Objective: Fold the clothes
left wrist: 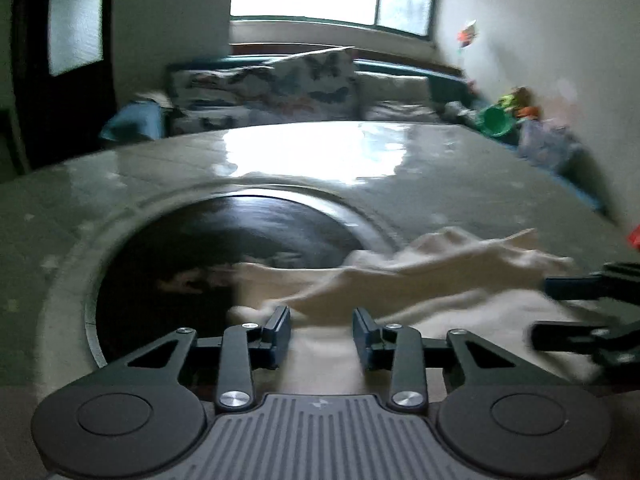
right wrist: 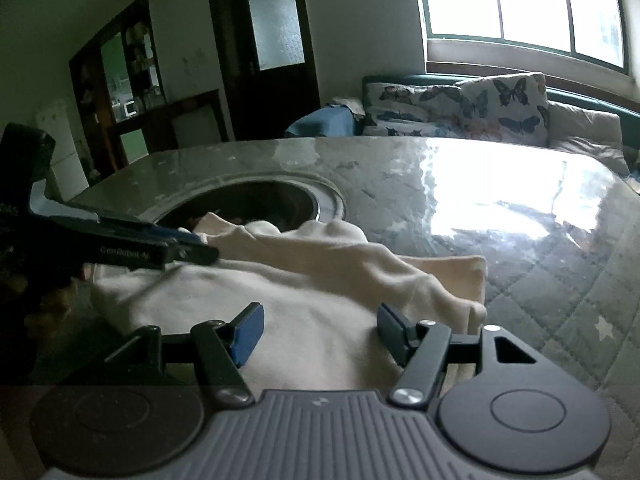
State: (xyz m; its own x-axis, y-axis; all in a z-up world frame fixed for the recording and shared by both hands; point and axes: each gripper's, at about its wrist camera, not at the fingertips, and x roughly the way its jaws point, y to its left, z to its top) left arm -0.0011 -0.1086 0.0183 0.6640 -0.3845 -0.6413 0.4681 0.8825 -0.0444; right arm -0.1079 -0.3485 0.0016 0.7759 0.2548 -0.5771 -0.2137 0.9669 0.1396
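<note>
Desk (right wrist: 500,184) carries cream garment (right wrist: 304,320), rumpled, lying near edge beside round dark recess (right wrist: 276,200). My left gripper (left wrist: 322,334) and right gripper (right wrist: 318,330) hover over it, jaws released. I'd pinch matching edges, lift evenly.

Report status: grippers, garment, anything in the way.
Left gripper open, right gripper open, both over cream garment. Garment rumpled, unfolded. Round table recess under its far edge.
</note>
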